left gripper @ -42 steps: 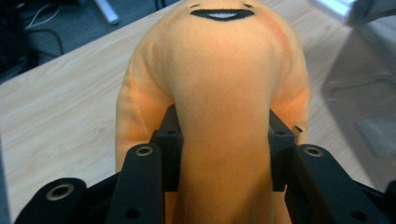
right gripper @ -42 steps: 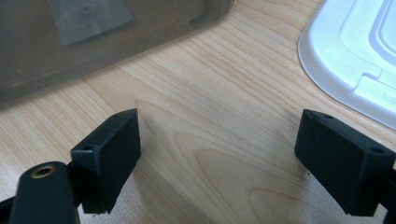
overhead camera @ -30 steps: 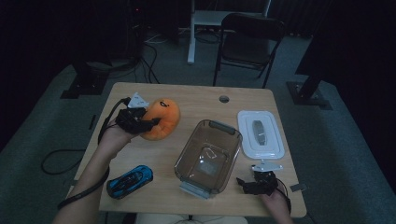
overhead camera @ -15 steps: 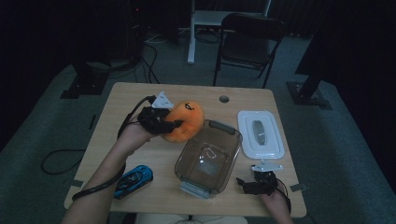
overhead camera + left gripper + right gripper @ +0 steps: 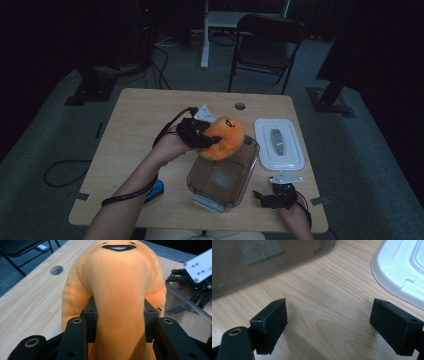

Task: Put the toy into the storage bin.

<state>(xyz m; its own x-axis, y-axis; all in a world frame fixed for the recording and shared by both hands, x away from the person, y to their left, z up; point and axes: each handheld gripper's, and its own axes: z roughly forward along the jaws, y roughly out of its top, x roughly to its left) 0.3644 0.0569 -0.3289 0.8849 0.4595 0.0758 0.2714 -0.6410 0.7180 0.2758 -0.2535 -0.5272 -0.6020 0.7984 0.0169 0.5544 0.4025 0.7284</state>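
**Plush toy gripped above the container's far end**

Your left gripper (image 5: 210, 140) has its jaws clamped on the orange plush toy (image 5: 223, 138), squeezing its middle; the toy sits in the air over the far rim of the clear plastic container (image 5: 220, 177), and in the left gripper view its stitched smile is at the top while its lower body is cut off behind the jaws. Your right gripper (image 5: 265, 197) rests near the table's front edge, just beside the container's near right corner, jaws spread wide with bare wood between them; the right gripper view catches one corner of the container and one edge of the white lid (image 5: 278, 143), both cut off. A blue object (image 5: 155, 190) lies half hidden under your left forearm, too covered to name; whatever sits on the lid's centre is too dim to make out. Count: one plush toy; one container; one lid; two grippers; one blue object. The surface is a light wooden table (image 5: 140, 125) with a round cable hole (image 5: 240, 106) near its far edge; beyond it stand a dark folding chair (image 5: 267, 35) and cables on a grey floor, the room dark.
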